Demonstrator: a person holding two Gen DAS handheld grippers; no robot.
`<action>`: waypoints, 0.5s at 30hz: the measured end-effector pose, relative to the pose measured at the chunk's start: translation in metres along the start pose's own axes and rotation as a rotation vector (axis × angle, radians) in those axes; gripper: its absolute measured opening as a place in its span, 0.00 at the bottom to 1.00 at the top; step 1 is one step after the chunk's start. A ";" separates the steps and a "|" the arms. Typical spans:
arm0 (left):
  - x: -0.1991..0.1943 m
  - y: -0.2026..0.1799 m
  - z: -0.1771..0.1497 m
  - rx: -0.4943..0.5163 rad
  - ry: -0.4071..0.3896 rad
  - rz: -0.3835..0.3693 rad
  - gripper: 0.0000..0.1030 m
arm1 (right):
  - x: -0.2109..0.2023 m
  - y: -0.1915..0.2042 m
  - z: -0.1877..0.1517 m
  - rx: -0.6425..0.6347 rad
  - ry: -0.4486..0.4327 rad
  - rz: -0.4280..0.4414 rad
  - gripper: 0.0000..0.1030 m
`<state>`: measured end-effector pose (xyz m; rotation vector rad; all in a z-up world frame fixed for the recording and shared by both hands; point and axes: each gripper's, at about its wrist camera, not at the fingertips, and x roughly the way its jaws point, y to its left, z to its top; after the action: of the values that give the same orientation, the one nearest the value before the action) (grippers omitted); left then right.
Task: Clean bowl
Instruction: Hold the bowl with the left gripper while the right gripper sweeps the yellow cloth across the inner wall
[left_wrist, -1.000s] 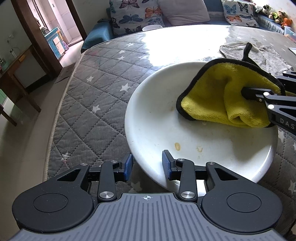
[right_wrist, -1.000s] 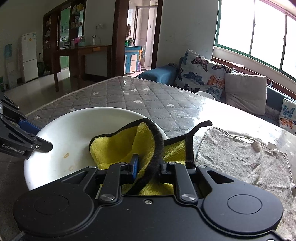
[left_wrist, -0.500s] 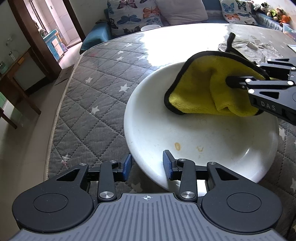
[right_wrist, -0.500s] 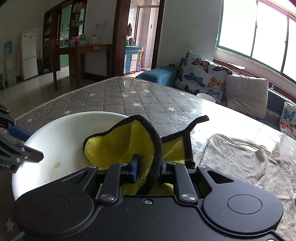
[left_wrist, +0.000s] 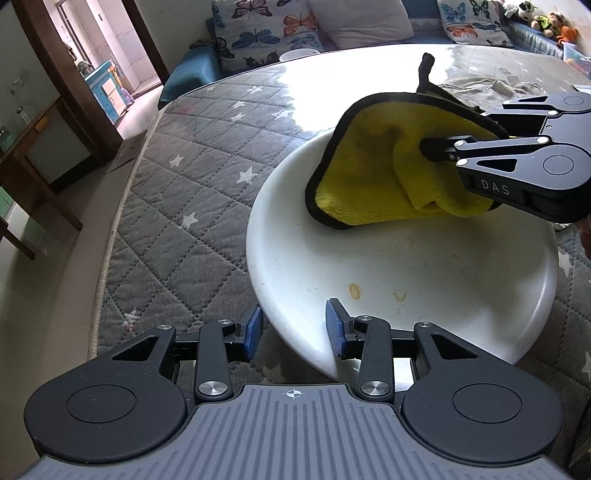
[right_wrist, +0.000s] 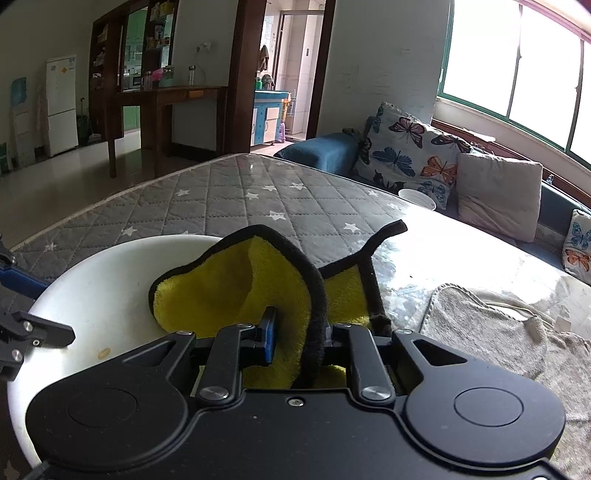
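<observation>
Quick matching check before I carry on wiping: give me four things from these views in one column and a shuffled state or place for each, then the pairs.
1. right gripper
2. left gripper
3. orange-brown spot
4. grey towel

A. flat on the table beside the bowl
B. shut on the yellow cloth
C. pads either side of the bowl's near rim
D. inside the bowl, uncovered by the cloth

Pairs: 1-B, 2-C, 3-D, 4-A

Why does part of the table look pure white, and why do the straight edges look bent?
Left wrist view: window light glares off the glossy table beyond the bowl, washing out its star pattern. Right wrist view: the same glare sits past the yellow cloth, and the window is overexposed. Both views: the fisheye lens curves edges.
</observation>
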<state>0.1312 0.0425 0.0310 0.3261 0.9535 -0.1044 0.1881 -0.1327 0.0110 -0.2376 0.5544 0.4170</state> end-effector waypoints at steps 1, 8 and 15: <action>0.000 -0.001 0.000 0.000 0.000 0.001 0.38 | 0.000 0.000 0.000 -0.003 0.000 0.000 0.19; 0.000 -0.002 0.000 0.001 -0.002 0.003 0.39 | -0.008 -0.001 -0.006 -0.013 0.004 -0.003 0.19; -0.001 -0.001 -0.002 0.004 -0.005 0.004 0.39 | -0.018 -0.001 -0.012 -0.001 0.008 -0.007 0.19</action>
<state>0.1291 0.0417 0.0305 0.3315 0.9476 -0.1031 0.1691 -0.1431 0.0108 -0.2426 0.5613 0.4100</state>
